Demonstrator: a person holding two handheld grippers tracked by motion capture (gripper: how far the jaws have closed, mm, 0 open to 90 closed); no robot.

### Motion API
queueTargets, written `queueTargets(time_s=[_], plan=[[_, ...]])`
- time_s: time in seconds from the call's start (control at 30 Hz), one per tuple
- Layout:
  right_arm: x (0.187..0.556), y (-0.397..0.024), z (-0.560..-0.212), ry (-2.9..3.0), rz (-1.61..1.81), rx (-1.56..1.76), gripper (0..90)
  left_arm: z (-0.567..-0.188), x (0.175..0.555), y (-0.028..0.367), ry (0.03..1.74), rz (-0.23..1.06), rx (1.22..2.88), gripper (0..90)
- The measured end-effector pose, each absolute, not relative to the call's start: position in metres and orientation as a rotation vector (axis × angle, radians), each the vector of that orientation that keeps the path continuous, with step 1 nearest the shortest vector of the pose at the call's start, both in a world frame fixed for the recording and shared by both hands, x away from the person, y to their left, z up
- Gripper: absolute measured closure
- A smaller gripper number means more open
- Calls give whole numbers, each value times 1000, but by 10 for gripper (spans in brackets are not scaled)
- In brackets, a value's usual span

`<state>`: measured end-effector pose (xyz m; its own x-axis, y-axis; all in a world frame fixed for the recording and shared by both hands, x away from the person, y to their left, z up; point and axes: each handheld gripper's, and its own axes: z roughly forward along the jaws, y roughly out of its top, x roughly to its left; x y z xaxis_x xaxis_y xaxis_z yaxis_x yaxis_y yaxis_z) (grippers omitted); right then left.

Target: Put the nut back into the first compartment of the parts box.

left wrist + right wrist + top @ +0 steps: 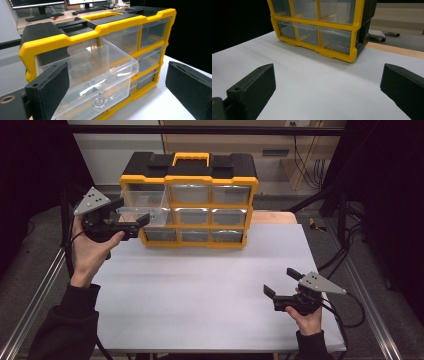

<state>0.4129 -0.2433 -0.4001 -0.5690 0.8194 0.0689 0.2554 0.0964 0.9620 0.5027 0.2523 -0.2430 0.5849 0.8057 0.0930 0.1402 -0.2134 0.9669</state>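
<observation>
Clear drawer pulled out of organizer, just ahead of left gripper, fingers spread open, apart from it.

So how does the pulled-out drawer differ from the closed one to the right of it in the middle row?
The pulled-out drawer juts forward from the yellow frame; the closed middle drawer sits flush in it. The pulled-out drawer shows a metal nut on its floor; in the closed one I can make out no contents. Both are clear plastic and of similar build.
</observation>
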Motion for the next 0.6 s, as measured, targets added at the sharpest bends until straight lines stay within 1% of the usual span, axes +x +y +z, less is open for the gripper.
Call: queueTargets(time_s=[0.3, 0.6], plan=[[412, -244, -399, 1885, 1499, 1053, 5, -258, 490, 253, 761, 745, 1684, 40], [413, -244, -399, 1880, 1494, 1051, 5, -275, 483, 255, 766, 744, 1684, 0]])
